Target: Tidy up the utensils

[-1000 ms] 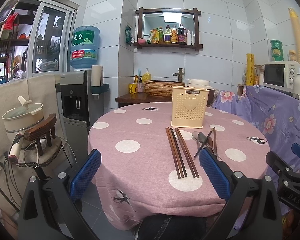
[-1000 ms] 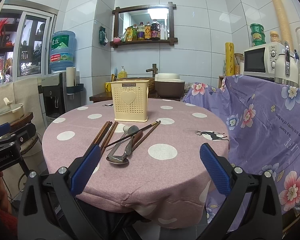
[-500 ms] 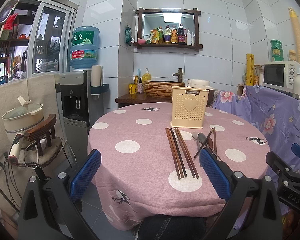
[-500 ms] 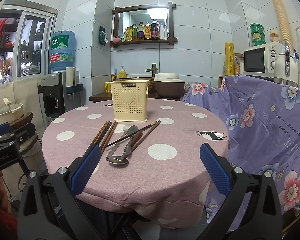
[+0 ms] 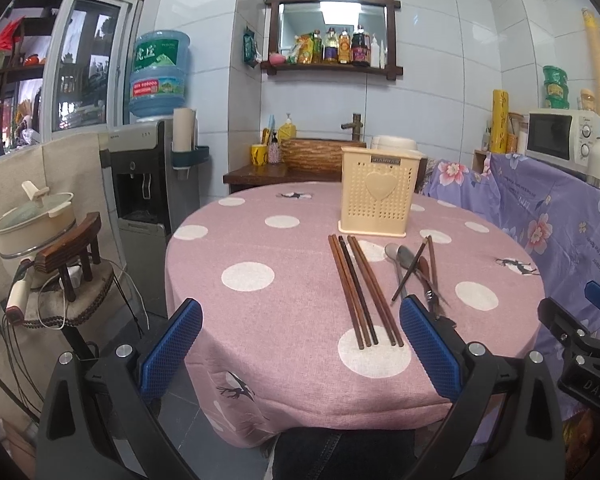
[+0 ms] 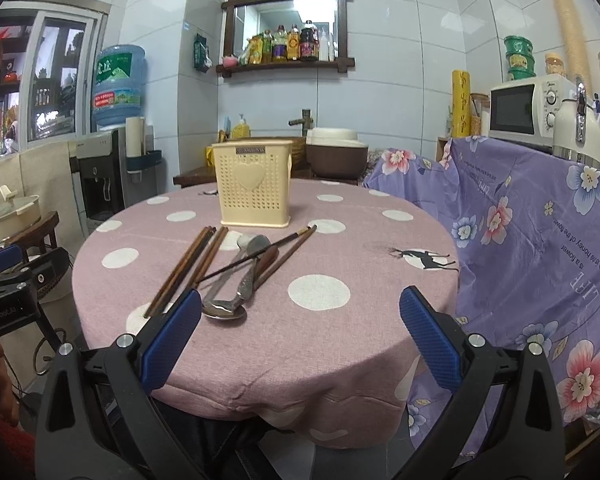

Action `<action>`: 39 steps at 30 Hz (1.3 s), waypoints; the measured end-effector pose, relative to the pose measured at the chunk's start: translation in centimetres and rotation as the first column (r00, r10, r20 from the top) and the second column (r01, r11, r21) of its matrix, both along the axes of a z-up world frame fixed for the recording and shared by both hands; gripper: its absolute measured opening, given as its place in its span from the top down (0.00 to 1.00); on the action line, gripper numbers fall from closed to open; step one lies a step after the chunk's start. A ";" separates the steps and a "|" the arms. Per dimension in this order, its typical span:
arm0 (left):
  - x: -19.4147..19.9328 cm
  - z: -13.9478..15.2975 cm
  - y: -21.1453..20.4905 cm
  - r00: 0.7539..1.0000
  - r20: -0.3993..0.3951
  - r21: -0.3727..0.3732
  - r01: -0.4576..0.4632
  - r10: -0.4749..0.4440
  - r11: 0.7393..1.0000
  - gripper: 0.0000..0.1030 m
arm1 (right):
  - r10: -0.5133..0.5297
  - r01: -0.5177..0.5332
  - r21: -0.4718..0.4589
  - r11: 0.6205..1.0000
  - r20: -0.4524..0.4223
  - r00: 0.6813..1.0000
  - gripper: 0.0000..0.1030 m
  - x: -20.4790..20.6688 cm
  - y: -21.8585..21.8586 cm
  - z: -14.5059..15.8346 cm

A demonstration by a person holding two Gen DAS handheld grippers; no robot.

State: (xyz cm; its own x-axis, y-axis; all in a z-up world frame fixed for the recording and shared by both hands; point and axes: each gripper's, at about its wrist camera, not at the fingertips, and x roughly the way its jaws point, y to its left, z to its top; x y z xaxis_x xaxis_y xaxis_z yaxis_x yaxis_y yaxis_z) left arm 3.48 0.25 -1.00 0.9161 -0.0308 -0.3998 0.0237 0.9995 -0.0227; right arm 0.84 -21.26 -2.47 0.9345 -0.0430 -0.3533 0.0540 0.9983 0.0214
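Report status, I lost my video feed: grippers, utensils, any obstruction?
Left gripper open, empty. Right gripper open, empty. Chopsticks and spoons loose on tablecloth before cream utensil holder. Nothing blocking.

Chopsticks (image 5: 364, 292) before utensil holder (image 5: 377, 196)

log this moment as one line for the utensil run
phase: before first pick | left gripper: open, empty | right gripper: open, empty | chopsticks, spoons: flat on table | holder: upright
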 end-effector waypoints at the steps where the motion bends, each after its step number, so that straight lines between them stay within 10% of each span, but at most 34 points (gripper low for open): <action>1: 0.7 -0.1 0.2 1.000 -0.018 -0.002 0.005 -0.005 1.000 0.05 | -0.002 0.002 0.005 1.000 -0.017 1.000 0.05 0.5 -0.2 -0.1; 11: 8.2 -0.7 0.9 0.981 -0.162 -0.013 0.104 -0.104 0.995 0.22 | 0.016 -0.001 0.073 0.997 -0.207 0.978 0.05 8.9 -2.3 -0.9; 27: 18.4 -1.5 -0.5 0.928 -0.343 -0.020 0.147 -0.145 0.989 0.50 | 0.159 -0.003 0.342 0.940 -0.431 0.888 0.75 27.0 -0.2 -0.1; 39: 19.2 -1.8 -0.6 0.922 -0.351 -0.026 0.162 -0.160 0.987 0.50 | 0.116 0.162 0.415 0.895 -0.568 0.815 0.87 31.9 -1.2 -3.3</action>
State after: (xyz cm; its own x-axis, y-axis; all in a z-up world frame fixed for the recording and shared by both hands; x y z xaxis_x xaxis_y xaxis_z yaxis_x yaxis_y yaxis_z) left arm 22.63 -0.38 -2.83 0.6998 -0.1644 -0.6952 0.1753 0.9829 -0.0559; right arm 32.78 -22.50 -5.81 0.5576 0.2220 -0.7998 0.2173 0.8909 0.3988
